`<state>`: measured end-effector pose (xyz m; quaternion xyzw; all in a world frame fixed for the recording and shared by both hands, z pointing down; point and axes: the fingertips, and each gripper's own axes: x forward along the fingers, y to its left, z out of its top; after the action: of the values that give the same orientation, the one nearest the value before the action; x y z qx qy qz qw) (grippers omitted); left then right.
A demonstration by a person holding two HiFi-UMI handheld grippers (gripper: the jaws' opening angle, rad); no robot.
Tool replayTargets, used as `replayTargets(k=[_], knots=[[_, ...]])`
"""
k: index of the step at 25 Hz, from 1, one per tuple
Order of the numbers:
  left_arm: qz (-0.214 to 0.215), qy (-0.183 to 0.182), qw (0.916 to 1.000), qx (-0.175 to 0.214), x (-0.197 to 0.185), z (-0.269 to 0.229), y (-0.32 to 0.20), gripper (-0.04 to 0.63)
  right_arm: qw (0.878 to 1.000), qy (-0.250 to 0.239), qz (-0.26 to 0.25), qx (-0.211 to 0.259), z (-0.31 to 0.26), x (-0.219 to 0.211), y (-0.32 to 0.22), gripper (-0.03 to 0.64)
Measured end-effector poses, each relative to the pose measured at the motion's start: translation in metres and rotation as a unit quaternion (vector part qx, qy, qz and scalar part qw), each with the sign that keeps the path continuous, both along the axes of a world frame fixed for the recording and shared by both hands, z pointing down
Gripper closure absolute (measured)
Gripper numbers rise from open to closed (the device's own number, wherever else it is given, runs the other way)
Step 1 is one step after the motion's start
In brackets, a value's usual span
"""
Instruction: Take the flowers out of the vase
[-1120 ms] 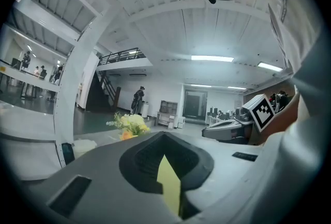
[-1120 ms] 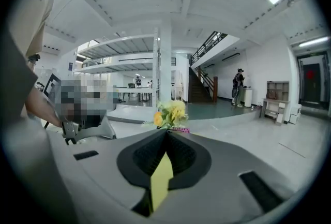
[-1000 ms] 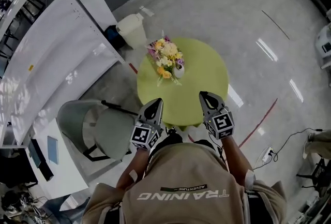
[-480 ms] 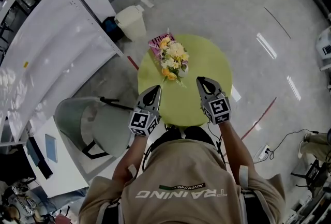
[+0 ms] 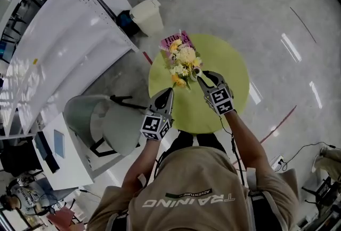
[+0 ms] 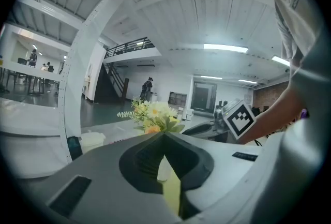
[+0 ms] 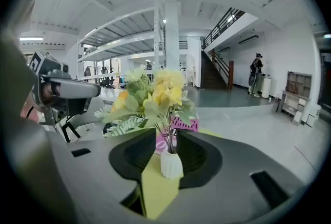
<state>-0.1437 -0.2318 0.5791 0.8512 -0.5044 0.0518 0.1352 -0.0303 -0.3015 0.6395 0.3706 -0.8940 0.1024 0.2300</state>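
Yellow-green, the round table holds the white vase, flowers upright in it. Our right gripper is nearer: its jaws have just been opening and frame the vase straight ahead, not touching. Our left gripper hangs back, clenched and empty.

Head view: from above the person, steeply down on the round table. Left gripper view: low along the left tongs, facing the flowers from farther off. Right gripper view: along the right tongs, close before the vase. All three views share the flowers.
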Motion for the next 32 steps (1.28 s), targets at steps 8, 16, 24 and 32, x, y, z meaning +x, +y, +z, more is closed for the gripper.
replayTargets(k=[8, 16, 24, 32], knots=[[-0.012, -0.001, 0.9999, -0.001, 0.001, 0.003, -0.01, 0.594, 0.995, 0.072, -0.069, -0.012, 0.051, -0.036, -0.033, 0.462], [-0.025, 0.005, 0.9995, -0.019, -0.003, 0.012, -0.014, 0.594, 0.991, 0.081, -0.105, -0.024, 0.062, -0.05, -0.048, 0.51], [-0.035, 0.006, 0.9992, -0.017, -0.016, 0.013, -0.019, 0.594, 0.993, 0.066, -0.103, 0.006, 0.046, -0.055, -0.057, 0.556], [-0.034, 0.01, 0.9993, -0.011, -0.025, 0.01, -0.014, 0.594, 0.995, 0.029, -0.076, 0.058, 0.0, -0.059, -0.068, 0.583]])
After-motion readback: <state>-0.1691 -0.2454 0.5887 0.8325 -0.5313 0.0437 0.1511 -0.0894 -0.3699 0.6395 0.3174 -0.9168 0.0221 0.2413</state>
